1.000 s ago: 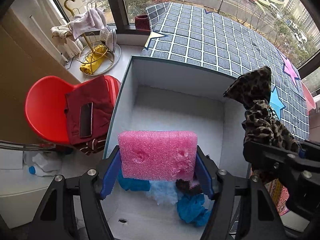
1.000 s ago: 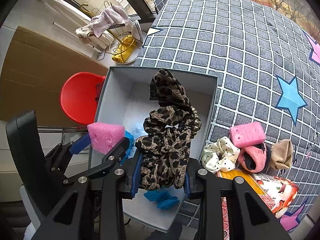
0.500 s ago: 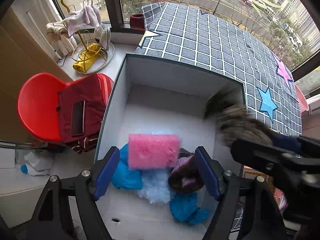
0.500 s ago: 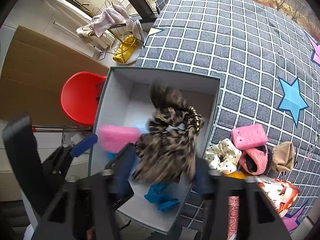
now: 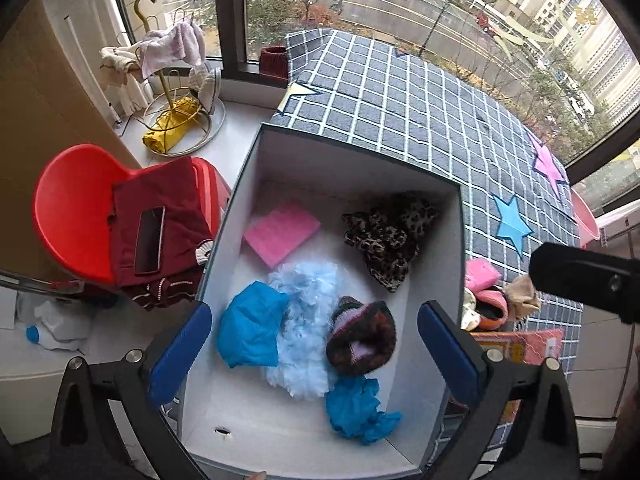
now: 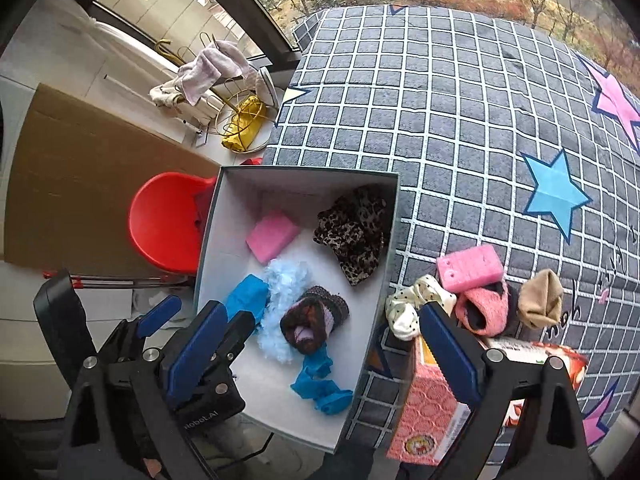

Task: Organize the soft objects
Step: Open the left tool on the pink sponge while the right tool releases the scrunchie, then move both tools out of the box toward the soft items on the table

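A white open box [image 5: 436, 364] [image 6: 370, 312] holds a pink sponge [image 5: 282, 232] [image 6: 272, 237], a leopard-print cloth [image 5: 390, 236] [image 6: 354, 236], light blue fluff [image 5: 308, 320], blue cloths [image 5: 250, 326] and a dark rolled sock [image 5: 360, 338] [image 6: 314, 318]. My left gripper [image 5: 314, 354] is open and empty above the box. My right gripper [image 6: 324, 354] is open and empty over the box's right wall. On the checked blanket lie a second pink sponge [image 6: 470, 268], a polka-dot scrunchie [image 6: 416, 304], a pink sock [image 6: 482, 308] and a tan sock [image 6: 540, 298].
A red chair [image 5: 68, 216] with a dark red cloth and a phone [image 5: 149, 240] stands left of the box. A gold rack with towels [image 5: 172, 80] stands on the sill. A printed pink carton [image 6: 424, 412] lies right of the box.
Both grippers opened. The pink sponge dropped from the left gripper and the leopard cloth from the right gripper; both now lie in the back of the box. Both grippers rose.
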`<state>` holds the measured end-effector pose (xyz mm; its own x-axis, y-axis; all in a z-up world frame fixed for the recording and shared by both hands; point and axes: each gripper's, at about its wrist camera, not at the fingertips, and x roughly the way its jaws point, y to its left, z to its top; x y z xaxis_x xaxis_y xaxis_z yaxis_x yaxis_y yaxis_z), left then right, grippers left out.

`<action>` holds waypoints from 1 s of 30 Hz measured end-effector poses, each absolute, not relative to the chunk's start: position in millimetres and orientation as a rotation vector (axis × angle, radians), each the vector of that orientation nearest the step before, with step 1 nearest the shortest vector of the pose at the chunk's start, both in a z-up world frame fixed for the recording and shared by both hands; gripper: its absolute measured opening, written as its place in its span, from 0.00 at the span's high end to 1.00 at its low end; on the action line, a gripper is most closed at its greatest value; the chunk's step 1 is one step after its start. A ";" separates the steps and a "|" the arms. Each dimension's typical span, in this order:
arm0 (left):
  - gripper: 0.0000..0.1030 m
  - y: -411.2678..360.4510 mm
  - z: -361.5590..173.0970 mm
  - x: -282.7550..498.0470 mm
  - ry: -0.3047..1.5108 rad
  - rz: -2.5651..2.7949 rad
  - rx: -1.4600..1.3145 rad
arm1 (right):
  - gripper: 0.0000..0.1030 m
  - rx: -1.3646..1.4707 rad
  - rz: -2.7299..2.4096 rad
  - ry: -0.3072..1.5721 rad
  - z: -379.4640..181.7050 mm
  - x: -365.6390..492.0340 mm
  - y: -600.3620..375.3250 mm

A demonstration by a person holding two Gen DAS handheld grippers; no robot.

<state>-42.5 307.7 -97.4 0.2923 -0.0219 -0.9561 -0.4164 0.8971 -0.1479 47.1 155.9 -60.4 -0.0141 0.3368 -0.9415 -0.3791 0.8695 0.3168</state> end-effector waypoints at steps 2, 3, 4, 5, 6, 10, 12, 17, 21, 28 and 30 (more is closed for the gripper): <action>0.00 305.3 -93.6 -45.0 1.253 0.257 -0.417 | 0.05 -0.021 0.565 1.477 -54.3 45.0 149.6; 0.00 303.9 -91.9 -46.5 1.252 0.246 -0.428 | 0.05 -0.013 0.565 1.476 -52.1 44.7 146.6; 0.00 302.2 -90.1 -48.4 1.253 0.232 -0.445 | 0.05 -0.001 0.565 1.473 -48.8 44.2 142.7; 0.00 300.8 -88.7 -49.9 1.254 0.220 -0.458 | 0.05 0.009 0.566 1.473 -45.7 43.8 138.6; 0.00 299.1 -87.3 -51.7 1.254 0.208 -0.471 | 0.05 0.018 0.565 1.471 -42.0 42.8 134.0; 0.00 289.3 -80.0 -59.6 1.253 0.145 -0.525 | 0.05 0.038 0.563 1.456 -28.1 38.0 117.5; 0.00 282.8 -76.5 -62.3 1.251 0.126 -0.529 | 0.05 0.056 0.558 1.448 -21.6 35.9 107.7; 0.00 267.7 -70.7 -64.8 1.249 0.099 -0.502 | 0.05 0.100 0.522 1.434 -13.3 33.6 83.0; 0.00 257.4 -68.7 -63.5 1.257 0.081 -0.486 | 0.05 0.123 0.497 1.425 -8.6 33.2 65.6; 0.00 245.7 -61.9 -56.7 1.258 0.061 -0.452 | 0.05 0.161 0.436 1.412 -7.3 32.5 31.9; 0.00 243.1 -57.3 -55.3 1.248 0.056 -0.446 | 0.05 0.172 0.418 1.409 -7.0 32.6 21.0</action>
